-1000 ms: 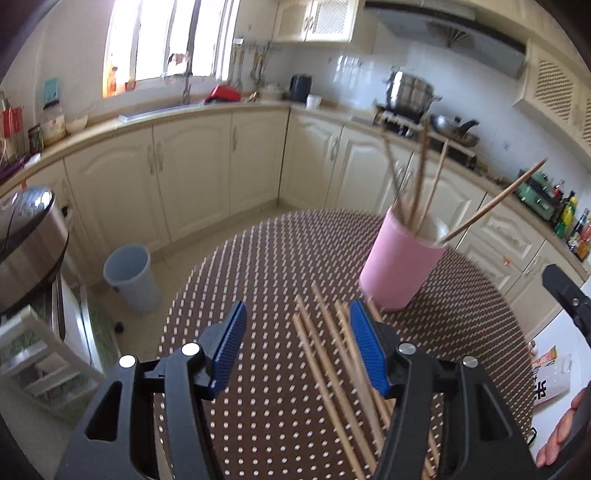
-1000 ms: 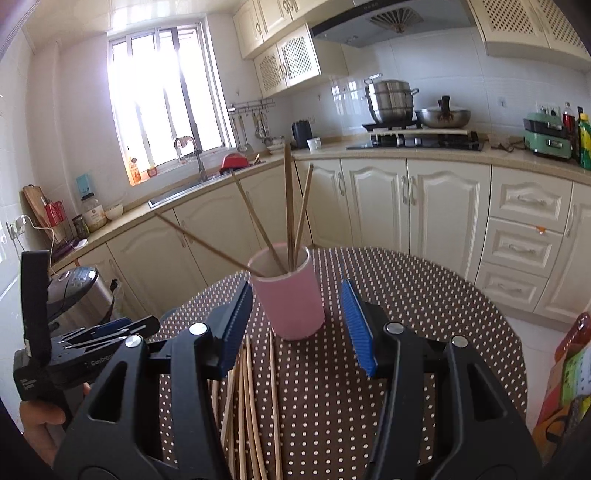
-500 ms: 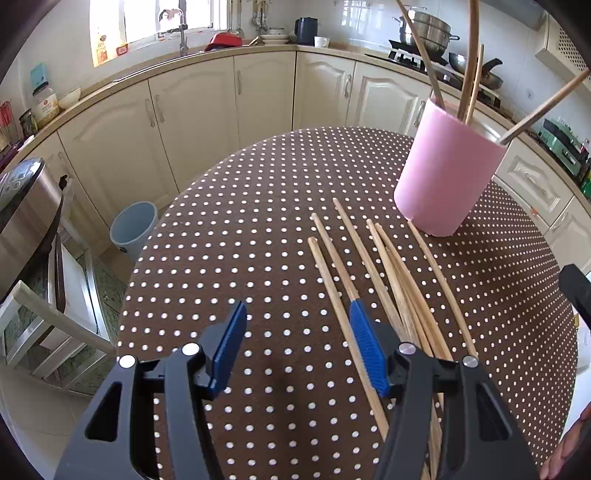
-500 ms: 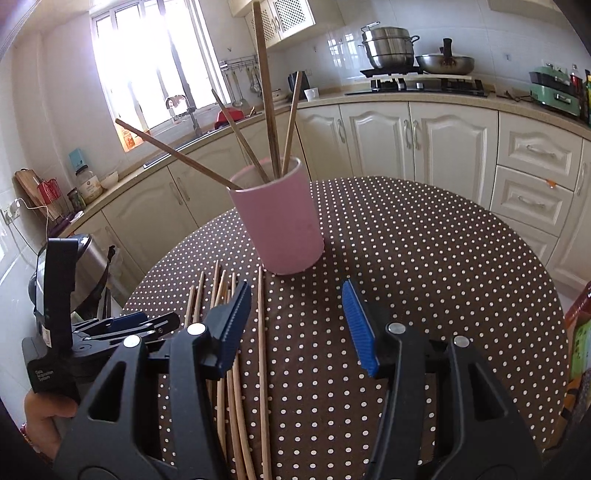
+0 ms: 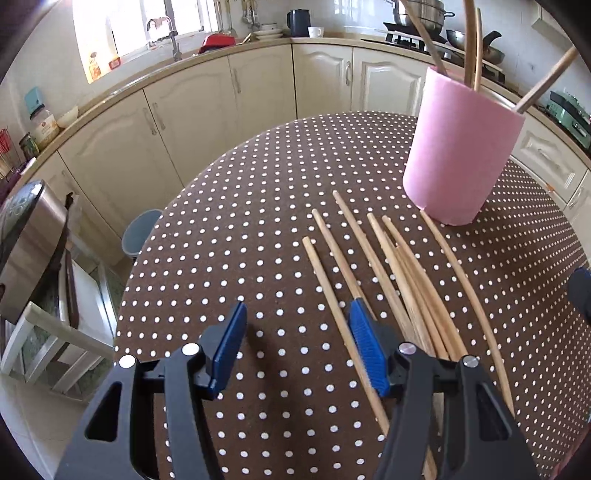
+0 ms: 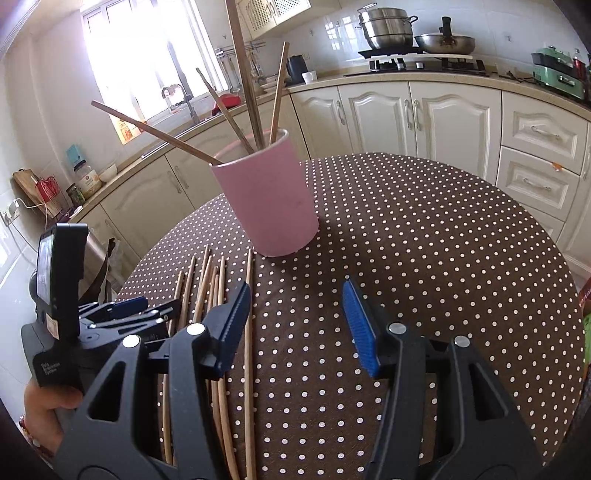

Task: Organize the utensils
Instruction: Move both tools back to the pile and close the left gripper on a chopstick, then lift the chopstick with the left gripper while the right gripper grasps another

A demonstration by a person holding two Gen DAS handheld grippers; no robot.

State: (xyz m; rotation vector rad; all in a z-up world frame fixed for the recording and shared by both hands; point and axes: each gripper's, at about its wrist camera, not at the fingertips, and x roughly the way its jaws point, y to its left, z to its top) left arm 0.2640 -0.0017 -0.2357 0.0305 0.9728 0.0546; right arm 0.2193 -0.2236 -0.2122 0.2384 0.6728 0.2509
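Both grippers spread, over the loose chopsticks.
I see the left gripper [image 5: 295, 347] with its right pad above the leftmost chopsticks [image 5: 391, 280]; the right gripper [image 6: 295, 325], holding nothing, has them under its left finger. The pink cup [image 6: 269, 199] stands just beyond.

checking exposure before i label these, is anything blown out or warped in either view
Left wrist view: window overexposed, cabinets bowed by fisheye, chopsticks sharp. Right wrist view: window blown out and washing haze over the wall, holder leans from distortion, dark vignette in the corners.
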